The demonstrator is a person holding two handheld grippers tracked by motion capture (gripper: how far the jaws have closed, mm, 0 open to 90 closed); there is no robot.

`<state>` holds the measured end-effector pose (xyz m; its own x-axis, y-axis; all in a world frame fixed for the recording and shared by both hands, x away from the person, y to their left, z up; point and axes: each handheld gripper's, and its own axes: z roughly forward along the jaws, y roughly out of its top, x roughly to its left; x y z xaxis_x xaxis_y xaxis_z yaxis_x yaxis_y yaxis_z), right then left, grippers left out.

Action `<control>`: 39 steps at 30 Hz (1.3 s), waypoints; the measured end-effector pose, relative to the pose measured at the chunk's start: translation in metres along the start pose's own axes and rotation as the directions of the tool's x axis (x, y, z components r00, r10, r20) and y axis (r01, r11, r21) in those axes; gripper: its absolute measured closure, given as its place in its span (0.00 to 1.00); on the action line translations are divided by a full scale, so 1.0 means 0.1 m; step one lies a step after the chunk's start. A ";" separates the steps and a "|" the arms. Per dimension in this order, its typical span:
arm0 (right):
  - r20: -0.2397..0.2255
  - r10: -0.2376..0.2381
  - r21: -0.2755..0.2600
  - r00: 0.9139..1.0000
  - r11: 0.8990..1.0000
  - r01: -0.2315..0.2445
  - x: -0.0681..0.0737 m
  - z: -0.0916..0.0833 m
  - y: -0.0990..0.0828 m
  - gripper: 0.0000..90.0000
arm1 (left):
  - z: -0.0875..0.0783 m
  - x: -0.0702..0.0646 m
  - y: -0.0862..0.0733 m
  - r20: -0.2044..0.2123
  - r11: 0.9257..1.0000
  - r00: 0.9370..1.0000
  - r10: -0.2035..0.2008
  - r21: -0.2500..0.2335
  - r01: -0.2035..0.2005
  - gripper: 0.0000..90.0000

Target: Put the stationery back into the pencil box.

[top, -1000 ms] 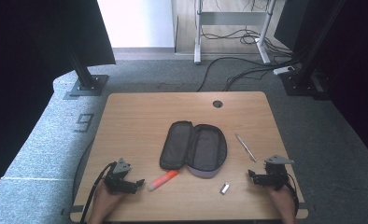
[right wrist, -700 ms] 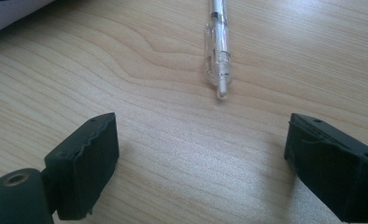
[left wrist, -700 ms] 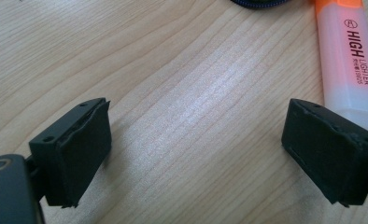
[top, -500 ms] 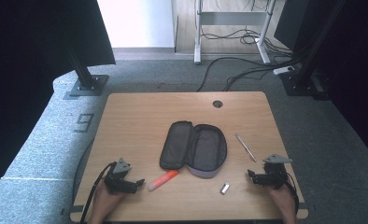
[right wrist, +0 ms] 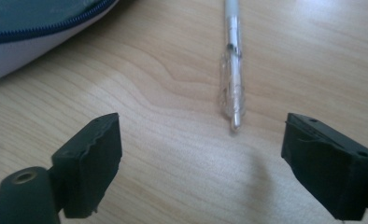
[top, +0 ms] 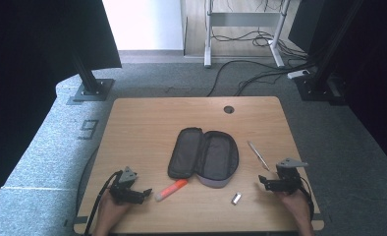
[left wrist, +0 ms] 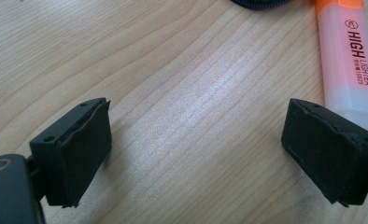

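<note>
Nothing on the table has shifted since the earlier frames; both hands hold their places. Nearest the right gripper [right wrist: 201,154] lies the clear pen [right wrist: 232,70], toward the table's [top: 142,123] right edge, beside the open pencil case [top: 204,157]. It looks light, stiff and slick, best pinched mid-barrel. Those jaws stand apart, empty. The left gripper [left wrist: 196,154], also spread, sits by the orange highlighter [left wrist: 348,60] near the front edge.
</note>
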<state>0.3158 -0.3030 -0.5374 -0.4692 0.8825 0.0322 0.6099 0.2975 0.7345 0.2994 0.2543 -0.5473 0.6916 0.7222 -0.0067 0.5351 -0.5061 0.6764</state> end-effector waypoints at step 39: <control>-0.031 0.005 0.031 1.000 1.000 -0.004 -0.25 0.39 0.60 0.55 | 0.00 0.00 0.00 -0.003 1.000 1.000 -0.003 -0.001 0.003 0.10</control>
<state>0.3884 -0.2932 -0.5205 -0.4859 0.8722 0.0566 0.6310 0.3052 0.7132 0.2998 0.2541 -0.5473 0.6889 0.7249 -0.0066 0.5366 -0.5038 0.6769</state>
